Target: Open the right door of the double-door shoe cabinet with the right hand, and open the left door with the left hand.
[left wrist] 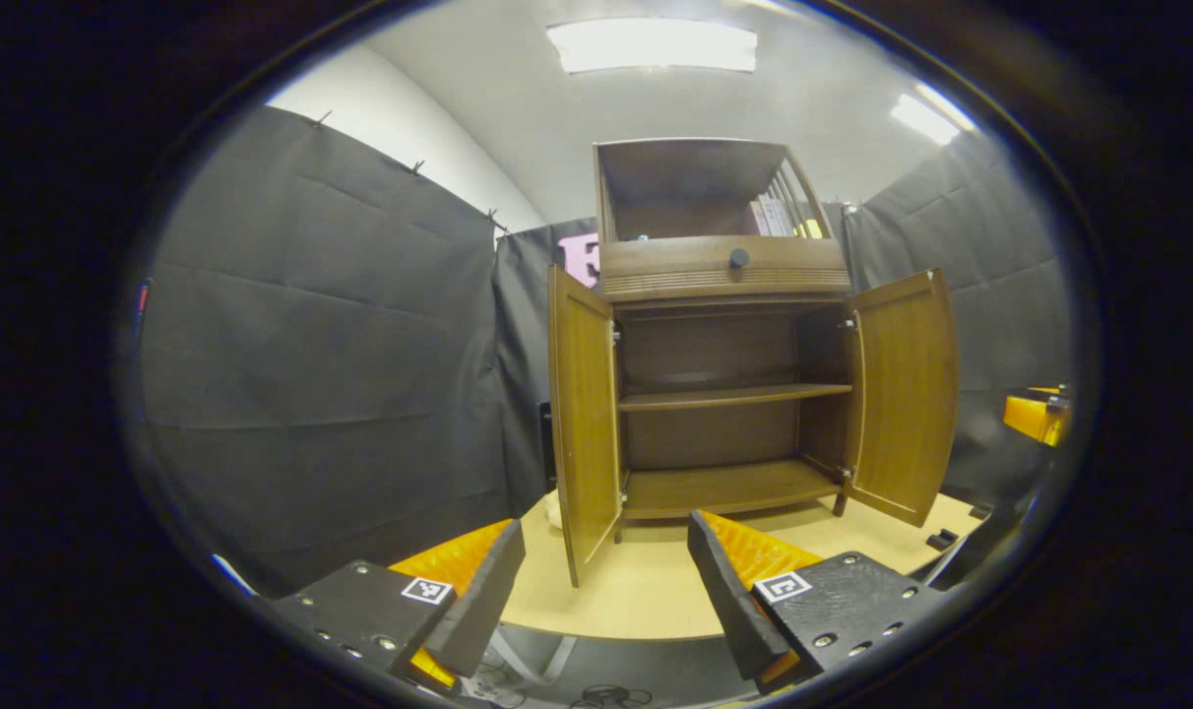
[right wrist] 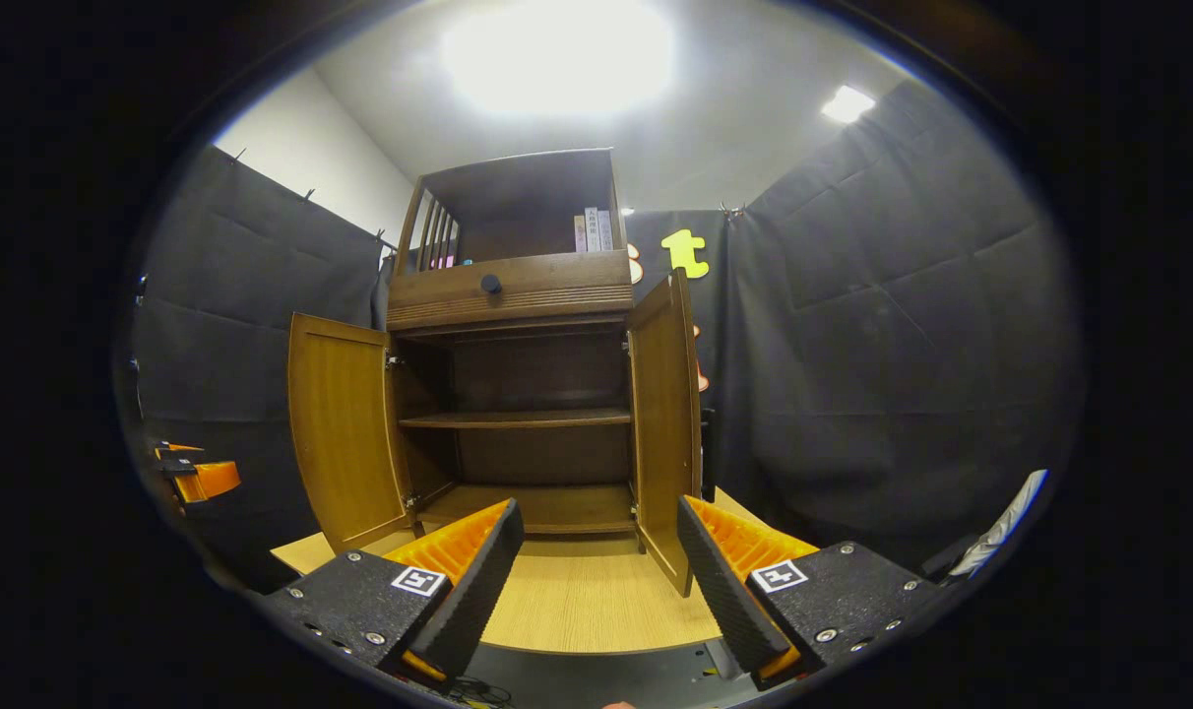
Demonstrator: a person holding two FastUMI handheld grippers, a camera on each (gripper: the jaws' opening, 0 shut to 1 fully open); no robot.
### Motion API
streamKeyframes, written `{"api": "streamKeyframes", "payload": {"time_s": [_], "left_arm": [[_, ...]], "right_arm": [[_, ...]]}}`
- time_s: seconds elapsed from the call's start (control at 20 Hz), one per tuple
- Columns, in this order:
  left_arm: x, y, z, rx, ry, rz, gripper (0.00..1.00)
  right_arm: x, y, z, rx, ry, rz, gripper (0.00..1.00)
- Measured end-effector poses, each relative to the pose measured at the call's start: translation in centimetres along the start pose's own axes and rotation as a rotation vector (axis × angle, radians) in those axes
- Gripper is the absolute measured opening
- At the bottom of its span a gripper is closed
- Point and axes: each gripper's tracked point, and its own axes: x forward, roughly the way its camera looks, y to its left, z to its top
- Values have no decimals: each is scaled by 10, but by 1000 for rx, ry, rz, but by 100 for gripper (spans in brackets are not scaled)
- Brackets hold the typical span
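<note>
Left gripper view: cabinet at twelve o'clock on the table, left door and right door swung out, left gripper and right gripper wide, empty, seemingly finished.

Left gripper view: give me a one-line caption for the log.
Open left gripper faces the shoe cabinet, left door and right door both swung open.

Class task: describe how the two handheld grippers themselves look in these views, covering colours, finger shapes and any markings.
The left gripper and the right gripper look alike: each has two wedge-shaped black fingers with finely textured pads, ridged orange backing behind them, and black mounting blocks with silver screws. Each block carries a small square black-and-white marker.
</note>
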Motion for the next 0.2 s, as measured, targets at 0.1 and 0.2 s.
{"api": "streamKeyframes", "payload": {"time_s": [0.1,0.2], "left_arm": [[-1,-1,2,-3,-3,-1,100],[0,-2,2,-3,-3,-2,100]], "right_arm": [[2,-1,-1,-1,0,-1,96],[4,-1,-1,-2,1,-4,96]]}}
